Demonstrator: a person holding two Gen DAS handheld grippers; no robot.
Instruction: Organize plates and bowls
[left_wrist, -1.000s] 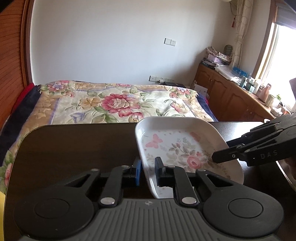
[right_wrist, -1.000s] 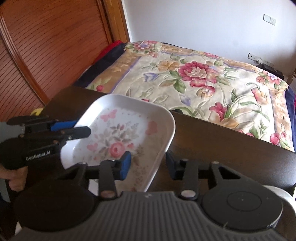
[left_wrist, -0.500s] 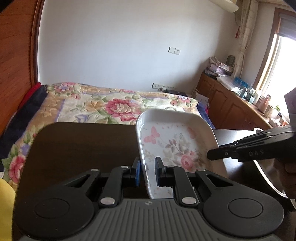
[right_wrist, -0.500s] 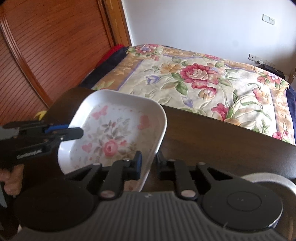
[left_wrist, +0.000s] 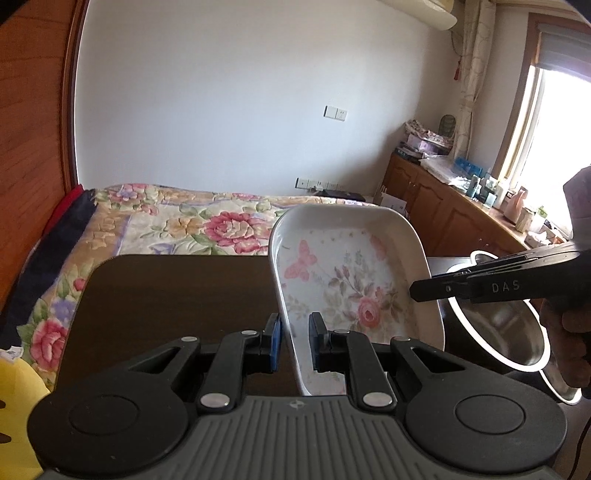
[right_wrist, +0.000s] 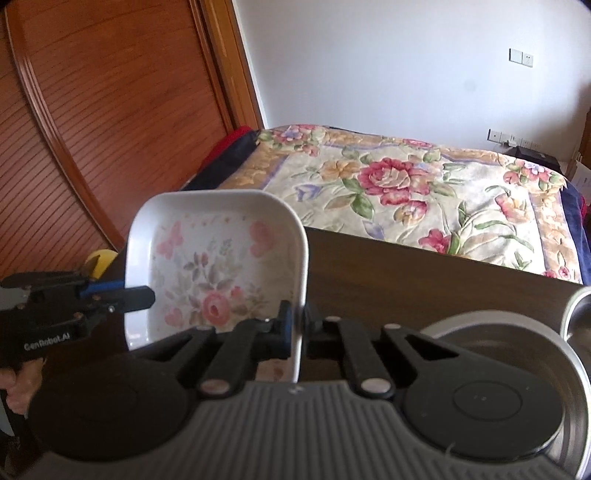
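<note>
A: From the left wrist view, a bedroom is seen, with a flowered bed (left_wrist: 207, 229) behind a dark desk (left_wrist: 177, 295). What is held?

B: A flowered white plate (left_wrist: 354, 280) is held above the desk, tilted, its near left rim clamped by the left gripper (left_wrist: 294, 341). The right gripper (left_wrist: 417, 290) is seen at the plate's right rim, but its fingers are hidden edge-on. A slip may be expected if one side is released early, since the rim is glossy and gripped only at its edge.

A: And beside it?

B: A metal bowl (left_wrist: 509, 332) is partly covered by the plate and the right hand; a knock against it is possible.

A: From the right wrist view?

B: The plate (right_wrist: 218, 266) is clamped at its right rim by the right gripper (right_wrist: 297, 332); the left gripper (right_wrist: 144, 295) is closed on the far rim. The bowl (right_wrist: 517, 332) is mostly hidden. The underside of the plate cannot be seen.
</note>
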